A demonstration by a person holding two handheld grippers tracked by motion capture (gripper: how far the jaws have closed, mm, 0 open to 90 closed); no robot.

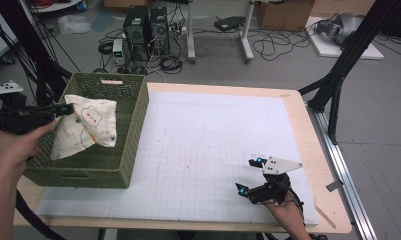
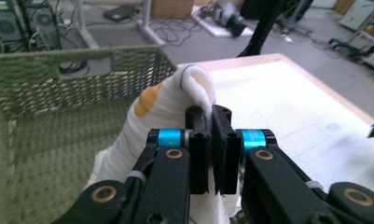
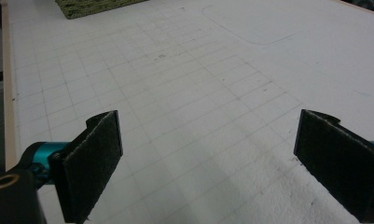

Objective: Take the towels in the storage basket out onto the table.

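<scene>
left gripper [image 1: 64, 109] has its jaws pinched tight on a corner fold of the white printed cloth [image 1: 85, 126], and the cloth hangs inside the green woven basket [image 1: 133, 130] with its top corner up above the rim. in the left gripper view the fold sits right between the pads [image 2: 201, 140]. looks like the lift-out step, cloth halfway clear. can't really tell if the bottom edge is resting on the basket floor, the wall hides it. right gripper [image 1: 251, 175] sits on the gridded white mat [image 1: 203, 150] near the front right, jaws spread wide, nothing in them. next bit probably needs the cloth raised over the basket wall without snagging, then carried to the mat.
</scene>
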